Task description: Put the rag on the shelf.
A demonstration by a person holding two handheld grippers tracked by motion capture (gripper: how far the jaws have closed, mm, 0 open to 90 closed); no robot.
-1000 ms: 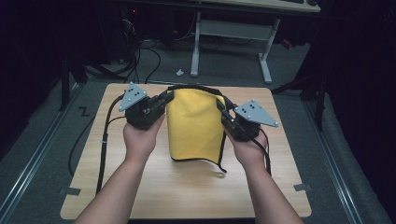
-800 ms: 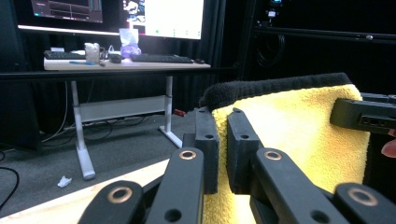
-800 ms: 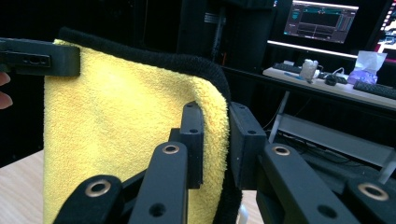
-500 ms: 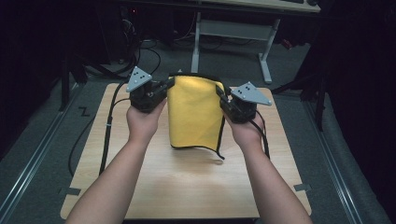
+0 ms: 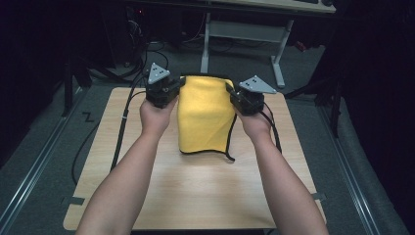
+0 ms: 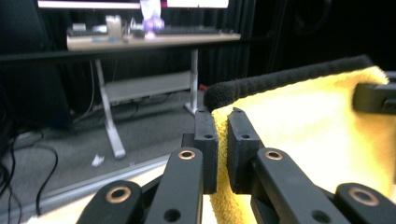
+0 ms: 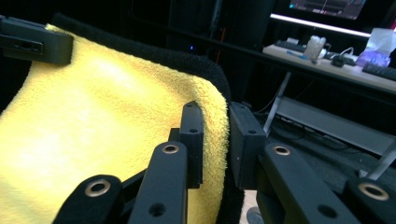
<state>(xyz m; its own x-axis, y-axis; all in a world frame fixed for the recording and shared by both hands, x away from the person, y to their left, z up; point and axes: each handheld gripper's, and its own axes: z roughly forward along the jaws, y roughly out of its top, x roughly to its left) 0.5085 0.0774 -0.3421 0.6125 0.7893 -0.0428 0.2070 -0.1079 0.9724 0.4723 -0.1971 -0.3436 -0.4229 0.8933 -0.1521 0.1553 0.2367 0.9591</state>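
Note:
A yellow towel [image 5: 204,115] with a black edge hangs stretched between my two grippers above the wooden table [image 5: 195,191]. My left gripper [image 5: 177,89] is shut on the towel's top left corner, and the cloth [image 6: 303,121] shows pinched between its jaws [image 6: 222,140]. My right gripper [image 5: 231,94] is shut on the top right corner; the towel's folded edge [image 7: 215,140] sits between its jaws. The towel's lower edge rests on the table, with a black strip trailing at the right [image 5: 228,149].
Cables [image 5: 120,132] trail from the left gripper over the table's left edge. A desk with white legs [image 5: 244,34] stands beyond the table's far edge. Metal rails [image 5: 29,191] run along the floor on both sides.
Both grippers have lifted the towel and carried it toward the far edge of the table. The towel now hangs more upright from its top corners.

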